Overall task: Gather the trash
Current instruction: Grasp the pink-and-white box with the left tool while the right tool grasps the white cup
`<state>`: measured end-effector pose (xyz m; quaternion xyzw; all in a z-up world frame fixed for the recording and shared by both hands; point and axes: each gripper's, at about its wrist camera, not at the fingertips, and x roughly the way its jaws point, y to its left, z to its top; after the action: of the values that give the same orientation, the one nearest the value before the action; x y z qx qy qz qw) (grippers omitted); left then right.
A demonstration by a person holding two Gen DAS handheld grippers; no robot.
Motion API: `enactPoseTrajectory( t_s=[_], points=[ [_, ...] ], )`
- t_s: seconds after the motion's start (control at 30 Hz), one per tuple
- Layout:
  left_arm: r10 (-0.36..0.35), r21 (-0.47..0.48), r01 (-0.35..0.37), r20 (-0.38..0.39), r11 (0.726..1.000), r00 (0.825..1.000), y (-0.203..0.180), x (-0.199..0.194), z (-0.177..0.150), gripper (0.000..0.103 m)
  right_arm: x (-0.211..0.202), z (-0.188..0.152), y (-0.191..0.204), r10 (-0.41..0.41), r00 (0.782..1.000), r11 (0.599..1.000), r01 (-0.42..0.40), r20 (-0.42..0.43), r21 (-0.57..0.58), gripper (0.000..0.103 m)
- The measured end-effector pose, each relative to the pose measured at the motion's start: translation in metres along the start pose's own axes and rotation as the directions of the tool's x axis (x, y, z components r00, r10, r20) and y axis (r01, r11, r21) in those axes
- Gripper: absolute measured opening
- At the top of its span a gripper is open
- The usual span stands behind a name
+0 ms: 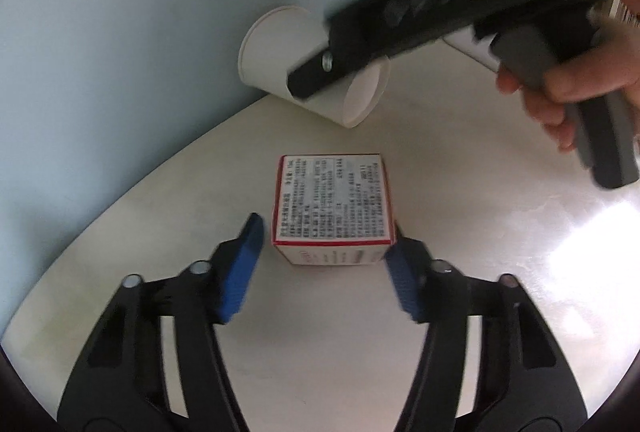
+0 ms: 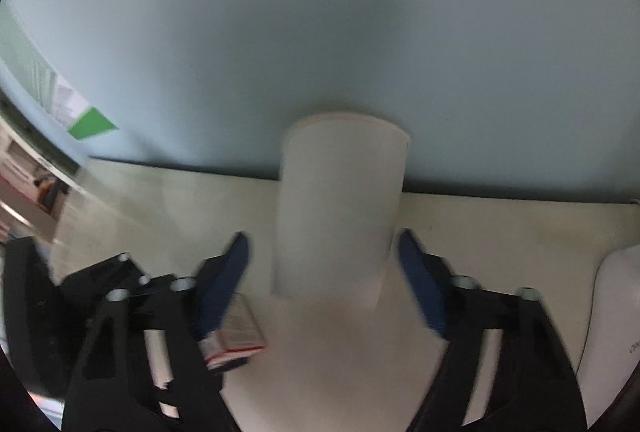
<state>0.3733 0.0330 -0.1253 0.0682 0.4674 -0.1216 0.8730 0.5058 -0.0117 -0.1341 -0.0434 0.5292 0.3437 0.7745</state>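
Left wrist view: the left gripper (image 1: 324,252) straddles a small printed box (image 1: 333,205) on the cream table (image 1: 460,232), blue pads just clear of it. Behind the box lies a tipped paper cup (image 2: 340,211), between the right gripper's (image 2: 322,264) parted pads.

Left hand-held gripper (image 1: 324,248) and right hand-held gripper (image 2: 322,264) both point steeply downward, jaws parted.

Matt white paper cup (image 1: 304,67) at twelve o'clock; printed cardboard box (image 1: 332,203) centre; glossy cream tabletop (image 1: 500,232) glares at three.
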Motion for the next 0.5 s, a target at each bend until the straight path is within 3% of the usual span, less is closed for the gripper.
enactPoseTrajectory(
  t_s=[0.03,0.27,0.5],
  points=[
    [0.003,-0.007,-0.003,0.004,1.000,1.000,0.002,0.000,0.001,0.042,0.001,0.000,0.000,0.007,1.000,1.000,-0.007,0.007,0.006,0.061],
    [0.000,0.000,0.000,0.006,1.000,1.000,0.000,-0.010,-0.005,0.042,-0.023,-0.011,0.002,0.027,0.999,0.999,-0.026,0.046,-0.025,0.059],
    [0.007,0.020,-0.008,0.015,1.000,1.000,-0.019,-0.046,-0.010,0.042,-0.090,-0.055,0.003,0.040,0.997,0.999,-0.038,0.071,-0.038,0.059]
  ],
)
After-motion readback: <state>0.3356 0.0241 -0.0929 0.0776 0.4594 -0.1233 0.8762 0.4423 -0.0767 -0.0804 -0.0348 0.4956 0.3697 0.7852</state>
